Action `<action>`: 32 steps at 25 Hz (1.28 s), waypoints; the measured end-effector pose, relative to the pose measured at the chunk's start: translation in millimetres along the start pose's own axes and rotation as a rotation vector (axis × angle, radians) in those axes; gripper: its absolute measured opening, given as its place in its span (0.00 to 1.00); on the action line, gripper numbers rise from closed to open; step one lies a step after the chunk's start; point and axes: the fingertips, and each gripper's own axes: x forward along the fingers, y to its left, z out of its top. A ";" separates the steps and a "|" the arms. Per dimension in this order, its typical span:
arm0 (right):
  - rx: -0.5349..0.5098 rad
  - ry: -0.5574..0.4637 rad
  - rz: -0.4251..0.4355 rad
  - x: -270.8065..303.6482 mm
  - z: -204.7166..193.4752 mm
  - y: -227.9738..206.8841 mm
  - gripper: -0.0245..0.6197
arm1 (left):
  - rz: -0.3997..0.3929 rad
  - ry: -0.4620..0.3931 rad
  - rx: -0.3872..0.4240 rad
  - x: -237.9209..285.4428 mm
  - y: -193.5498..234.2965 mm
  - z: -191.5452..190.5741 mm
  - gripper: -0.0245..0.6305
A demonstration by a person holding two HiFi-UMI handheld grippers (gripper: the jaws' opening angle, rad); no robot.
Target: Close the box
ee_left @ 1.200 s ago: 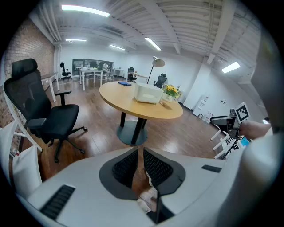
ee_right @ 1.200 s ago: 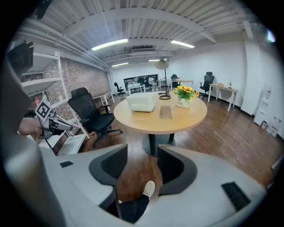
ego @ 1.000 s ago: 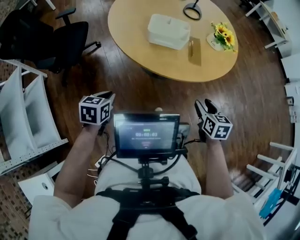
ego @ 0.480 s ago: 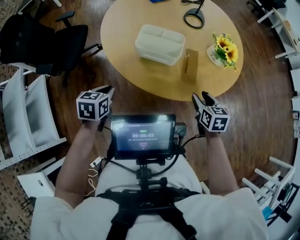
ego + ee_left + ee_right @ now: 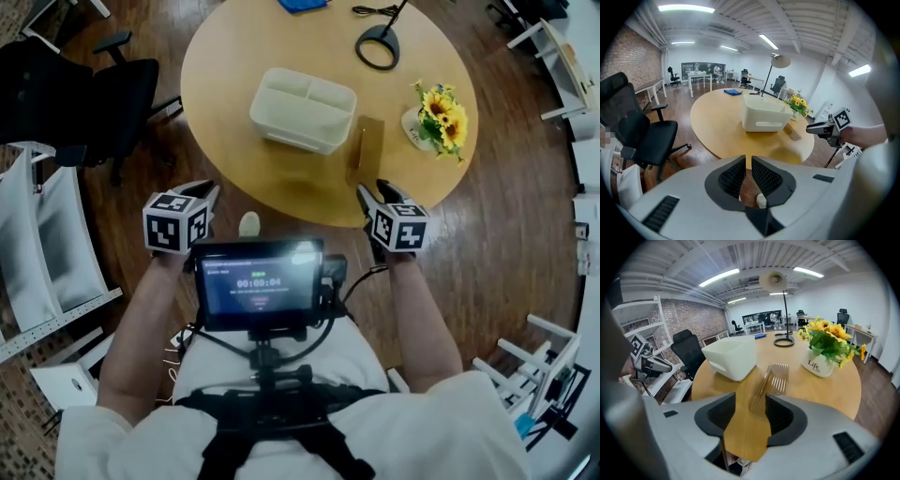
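An open white box [image 5: 302, 110] with a divider stands on the round wooden table [image 5: 225, 75]. Its clear ribbed lid [image 5: 364, 150] lies flat to the box's right. In the right gripper view the box [image 5: 731, 356] is left of centre and the lid [image 5: 772, 378] lies just beyond my jaws. My right gripper [image 5: 367, 197] is open and empty at the table's near edge, just short of the lid. My left gripper [image 5: 206, 192] hangs over the floor short of the table, shut and empty. The box [image 5: 765, 115] is ahead in the left gripper view.
A pot of sunflowers [image 5: 437, 114] stands right of the lid. A lamp base [image 5: 377, 45] and a blue item [image 5: 302, 5] sit at the far side. Black office chairs [image 5: 84, 94] and a white rack [image 5: 47, 253] are on the left.
The person has stepped closer to the table. Both grippers have come forward with them, and the right one now reaches the table's near edge by the lid.
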 end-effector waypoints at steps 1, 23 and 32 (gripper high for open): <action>-0.001 0.008 -0.003 8.2 4.0 1.4 0.36 | -0.003 0.006 0.007 1.7 4.9 2.0 0.10; -0.005 0.202 -0.240 102.3 13.5 -62.0 0.05 | -0.056 0.045 0.046 30.7 57.3 33.8 0.10; -0.079 0.058 -0.192 34.5 65.7 -55.6 0.05 | -0.106 0.029 0.074 47.8 46.9 51.0 0.10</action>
